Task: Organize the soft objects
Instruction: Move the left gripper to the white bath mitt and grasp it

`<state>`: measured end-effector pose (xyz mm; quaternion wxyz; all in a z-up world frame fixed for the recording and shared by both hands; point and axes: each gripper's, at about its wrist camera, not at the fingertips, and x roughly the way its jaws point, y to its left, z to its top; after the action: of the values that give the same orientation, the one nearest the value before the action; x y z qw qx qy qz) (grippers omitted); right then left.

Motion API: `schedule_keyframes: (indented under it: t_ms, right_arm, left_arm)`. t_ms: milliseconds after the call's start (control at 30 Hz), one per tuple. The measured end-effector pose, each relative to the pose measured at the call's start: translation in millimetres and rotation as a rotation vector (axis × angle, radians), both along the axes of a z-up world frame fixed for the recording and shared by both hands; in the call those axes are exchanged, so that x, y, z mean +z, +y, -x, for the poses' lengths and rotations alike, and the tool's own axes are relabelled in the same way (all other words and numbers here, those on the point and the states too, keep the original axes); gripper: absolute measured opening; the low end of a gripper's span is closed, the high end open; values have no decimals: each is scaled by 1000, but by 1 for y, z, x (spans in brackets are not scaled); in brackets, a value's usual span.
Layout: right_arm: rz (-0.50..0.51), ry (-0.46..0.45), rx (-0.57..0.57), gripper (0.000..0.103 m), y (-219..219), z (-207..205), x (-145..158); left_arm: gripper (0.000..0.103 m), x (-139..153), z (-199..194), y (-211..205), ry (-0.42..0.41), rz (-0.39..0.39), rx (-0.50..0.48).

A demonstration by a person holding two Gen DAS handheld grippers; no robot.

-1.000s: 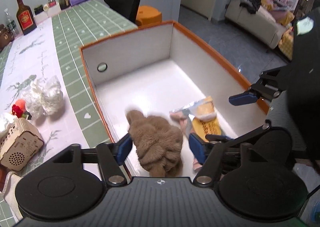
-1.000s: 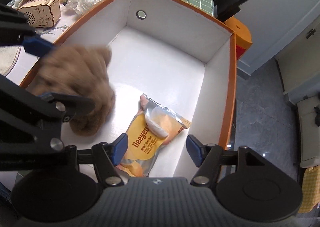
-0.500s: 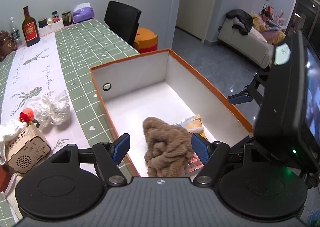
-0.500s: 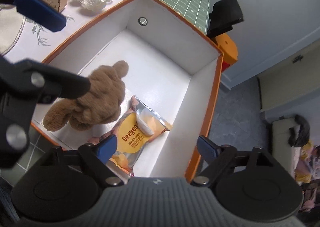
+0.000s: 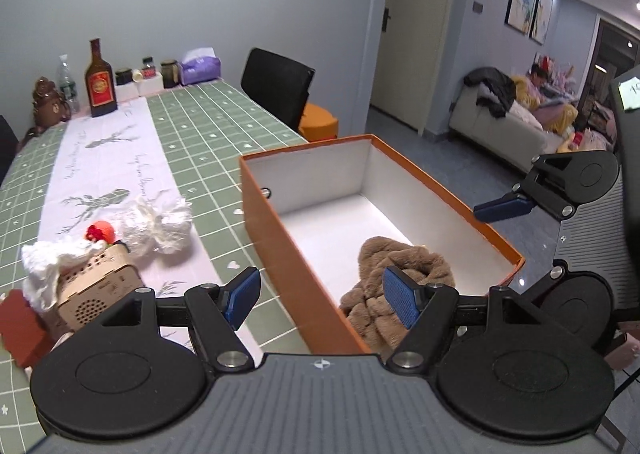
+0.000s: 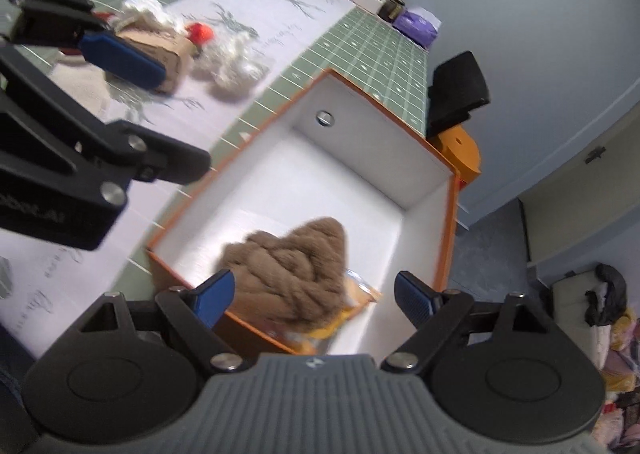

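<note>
Standing wide apart with nothing between them, the jaws of the left gripper [image 5: 320, 300] and the right gripper [image 6: 314, 294] held no load; the right jaws had just been opening, and they were empty. Both tools hung above the near end of the box [image 5: 276, 226], an orange carton with a white lining. Inside it, at the near end, lay the plush [image 6: 288, 274], a brown furry bundle, resting partly on top of a yellow snack bag [image 6: 352, 298]. Both items were free of either tool, so the step in hand was judged to be the retreat after a drop into the box. The next move would probably call for a reach to the left of the box, where soft items lay on the table: a crumpled white bag [image 5: 160, 224] and a white cloth [image 5: 44, 266] draped beside a wooden radio [image 5: 96, 288]. A small red item [image 5: 98, 232] sat near them; its kind could not be told. The crumpled bag would likely deform under the pads, so a broad, centred pinch was advisable. The table [image 5: 208, 126] carried a green checked cover with a pale runner down the middle. At its far end stood a bottle [image 5: 100, 80], jars and a purple tissue pack [image 5: 200, 68]. A black chair [image 5: 278, 84] stood against the table's far side, with a grey wall behind it. Beyond an open doorway, a sofa [image 5: 504, 122] held clothes and a seated person.
</note>
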<state>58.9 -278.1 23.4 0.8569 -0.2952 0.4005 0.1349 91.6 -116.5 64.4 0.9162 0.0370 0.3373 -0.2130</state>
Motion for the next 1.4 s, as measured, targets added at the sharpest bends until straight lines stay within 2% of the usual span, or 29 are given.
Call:
schedule_keyframes:
  t_ms: [200, 367, 500, 633, 833, 933, 1067, 1167, 1400]
  right_arm:
    - [-129, -24, 53, 86, 32, 18, -2]
    - [-293, -50, 86, 86, 56, 26, -12]
    - [-405, -95, 106, 87, 79, 34, -25]
    - [-462, -109, 91, 88, 103, 40, -44]
    - [-497, -157, 53, 87, 134, 48, -75]
    - [-503, -171, 33, 79, 143, 47, -86]
    - [-489, -109, 35, 66, 157, 34, -103]
    - [-473, -77, 30, 64, 165, 24, -113]
    - [-489, -15, 24, 54, 175, -7, -125]
  left_arm:
    - [82, -11, 20, 34, -56, 35, 72]
    - [82, -21, 34, 69, -106, 77, 150]
    - [82, -34, 43, 99, -107, 138, 227]
    - [82, -54, 51, 133, -96, 214, 317]
    - [82, -87, 58, 181, -52, 289, 482]
    - [89, -101, 61, 198, -46, 293, 554]
    - [90, -118, 60, 211, 17, 262, 606]
    - [90, -124, 57, 217, 40, 244, 630]
    - [90, -130, 41, 232, 83, 267, 670]
